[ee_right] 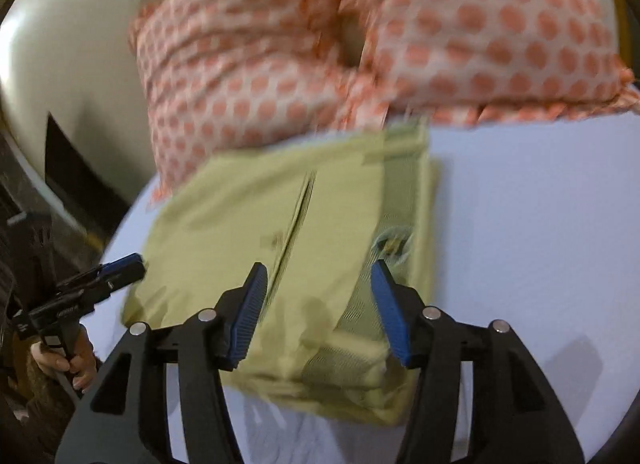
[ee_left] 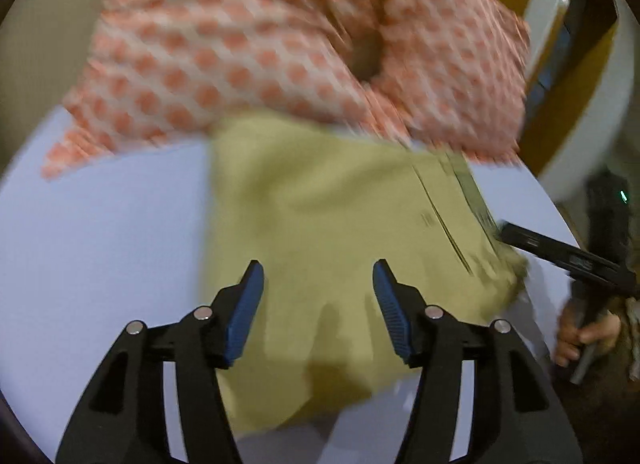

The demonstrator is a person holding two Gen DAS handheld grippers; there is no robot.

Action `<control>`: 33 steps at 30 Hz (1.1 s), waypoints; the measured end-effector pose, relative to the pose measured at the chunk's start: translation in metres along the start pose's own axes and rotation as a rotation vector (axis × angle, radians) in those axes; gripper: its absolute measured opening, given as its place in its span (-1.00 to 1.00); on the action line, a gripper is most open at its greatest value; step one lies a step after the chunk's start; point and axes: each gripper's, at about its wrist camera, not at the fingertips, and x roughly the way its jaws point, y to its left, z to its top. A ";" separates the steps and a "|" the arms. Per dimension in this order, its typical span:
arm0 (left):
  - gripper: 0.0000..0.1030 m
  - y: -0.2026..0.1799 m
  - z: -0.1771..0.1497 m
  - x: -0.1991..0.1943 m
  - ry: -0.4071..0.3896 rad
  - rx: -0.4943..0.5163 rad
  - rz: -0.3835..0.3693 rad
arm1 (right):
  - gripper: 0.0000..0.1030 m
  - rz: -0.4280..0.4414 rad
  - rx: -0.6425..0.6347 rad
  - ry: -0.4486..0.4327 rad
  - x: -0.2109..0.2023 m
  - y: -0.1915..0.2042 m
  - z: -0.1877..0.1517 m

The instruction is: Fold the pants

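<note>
The left tongs (ee_left: 318,276) stand wide apart, their blue ribbed pads (ee_left: 246,312) spread over the olive-green pants (ee_left: 320,224) with nothing between them; they are released and hang above the cloth, and whether the tips brush it cannot be told. The right tongs (ee_right: 318,276) are spread just as wide, likewise empty, poised over the near edge of the same garment, where a mesh-lined inner panel (ee_right: 368,324) shows between the pads.

The pants lie folded into a compact, roughly rectangular stack on the pale lavender surface (ee_left: 100,244). In the right wrist view a dark slit pocket (ee_right: 298,208) runs slantwise across the top layer, and the layered edges of the fold show along the stack's right side. In the left wrist view the same pocket seam (ee_left: 440,216) sits toward the stack's right edge.

Seen from the left wrist, the other tool comes in from the right: a hand (ee_left: 584,338) grips its handle and its dark tip reaches the right edge of the pants. Seen from the right wrist, the left tool enters from the left, held by a hand (ee_right: 70,364), its blue-tipped end just at the stack's left corner.

Behind the pants, a white cushion with orange dots (ee_left: 260,44) rests at the far rim of the surface, its lower edge overlapping the stack's far edge. Both views are blurred.
</note>
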 end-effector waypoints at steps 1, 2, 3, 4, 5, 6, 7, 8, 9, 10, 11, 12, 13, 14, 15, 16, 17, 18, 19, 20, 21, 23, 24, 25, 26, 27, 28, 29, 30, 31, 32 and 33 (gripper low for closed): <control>0.15 -0.004 -0.005 0.014 0.047 -0.008 0.001 | 0.16 -0.031 0.003 0.030 0.010 0.001 -0.003; 0.15 -0.006 -0.007 0.022 0.064 -0.006 0.022 | 0.16 -0.057 0.004 0.044 0.016 0.001 -0.005; 0.15 -0.008 -0.010 0.027 0.065 0.000 0.039 | 0.16 -0.069 -0.002 0.033 0.017 0.002 -0.006; 0.15 -0.011 -0.012 0.026 0.051 0.013 0.054 | 0.16 -0.101 -0.003 0.037 0.014 0.004 -0.007; 0.16 -0.013 -0.014 0.021 0.047 0.017 0.064 | 0.17 -0.144 -0.002 0.031 0.008 0.006 -0.010; 0.29 -0.014 -0.017 0.016 0.048 0.017 0.074 | 0.33 -0.194 -0.004 0.016 -0.001 0.010 -0.016; 0.39 -0.015 -0.024 0.007 0.047 0.015 0.088 | 0.64 -0.227 -0.006 0.004 -0.008 0.012 -0.023; 0.42 -0.015 -0.031 0.000 0.035 0.019 0.096 | 0.70 -0.240 -0.014 -0.015 -0.018 0.018 -0.033; 0.52 -0.015 -0.040 -0.008 0.020 0.026 0.107 | 0.71 -0.221 -0.027 -0.034 -0.027 0.025 -0.045; 0.64 -0.018 -0.050 -0.018 0.006 0.033 0.130 | 0.81 -0.201 -0.041 -0.049 -0.037 0.031 -0.057; 0.69 -0.021 -0.063 -0.027 -0.008 0.039 0.168 | 0.87 -0.198 -0.054 -0.060 -0.043 0.036 -0.067; 0.76 -0.022 -0.073 -0.032 -0.012 0.035 0.198 | 0.92 -0.214 -0.070 -0.074 -0.047 0.044 -0.079; 0.77 -0.024 -0.086 -0.036 -0.006 0.025 0.227 | 0.97 -0.233 -0.083 -0.075 -0.049 0.049 -0.088; 0.77 -0.025 -0.094 -0.037 0.000 0.019 0.232 | 0.97 -0.262 -0.100 -0.068 -0.047 0.057 -0.098; 0.77 -0.024 -0.102 -0.037 0.008 0.009 0.236 | 0.97 -0.291 -0.114 -0.054 -0.043 0.063 -0.106; 0.77 -0.023 -0.107 -0.037 0.017 0.002 0.237 | 0.97 -0.312 -0.126 -0.042 -0.039 0.069 -0.111; 0.77 -0.021 -0.112 -0.034 0.029 -0.009 0.236 | 0.97 -0.329 -0.137 -0.036 -0.036 0.072 -0.115; 0.81 -0.023 -0.115 -0.035 0.013 -0.002 0.251 | 0.97 -0.362 -0.147 -0.034 -0.032 0.077 -0.118; 0.90 -0.024 -0.117 -0.035 0.009 0.002 0.289 | 0.97 -0.390 -0.152 -0.032 -0.028 0.078 -0.119; 0.94 -0.024 -0.119 -0.033 0.021 -0.002 0.305 | 0.97 -0.414 -0.157 -0.028 -0.025 0.080 -0.120; 0.97 -0.025 -0.119 -0.031 0.024 0.005 0.316 | 0.97 -0.440 -0.159 -0.018 -0.020 0.081 -0.121; 0.97 -0.025 -0.121 -0.032 0.009 0.011 0.317 | 0.97 -0.428 -0.126 -0.020 -0.019 0.076 -0.125; 0.97 -0.024 -0.121 -0.032 0.006 0.011 0.316 | 0.97 -0.426 -0.115 -0.028 -0.021 0.076 -0.126; 0.97 -0.025 -0.121 -0.032 0.003 0.013 0.316 | 0.97 -0.433 -0.116 -0.031 -0.021 0.076 -0.127; 0.97 -0.024 -0.121 -0.033 -0.001 0.011 0.313 | 0.97 -0.434 -0.114 -0.035 -0.021 0.076 -0.128; 0.97 -0.024 -0.122 -0.033 -0.007 0.010 0.314 | 0.97 -0.435 -0.114 -0.040 -0.022 0.076 -0.129; 0.97 -0.024 -0.123 -0.034 -0.014 0.010 0.314 | 0.97 -0.436 -0.113 -0.044 -0.022 0.076 -0.131; 0.97 -0.025 -0.124 -0.034 -0.019 0.011 0.314 | 0.97 -0.437 -0.113 -0.047 -0.022 0.076 -0.131; 0.97 -0.024 -0.124 -0.035 -0.024 0.011 0.314 | 0.97 -0.437 -0.114 -0.048 -0.022 0.076 -0.131; 0.97 -0.025 -0.124 -0.034 -0.026 0.011 0.314 | 0.97 -0.437 -0.113 -0.051 -0.022 0.076 -0.132; 0.97 -0.026 -0.124 -0.034 -0.027 0.011 0.316 | 0.97 -0.437 -0.114 -0.051 -0.022 0.076 -0.131; 0.97 -0.025 -0.124 -0.034 -0.026 0.011 0.315 | 0.97 -0.438 -0.114 -0.053 -0.022 0.076 -0.131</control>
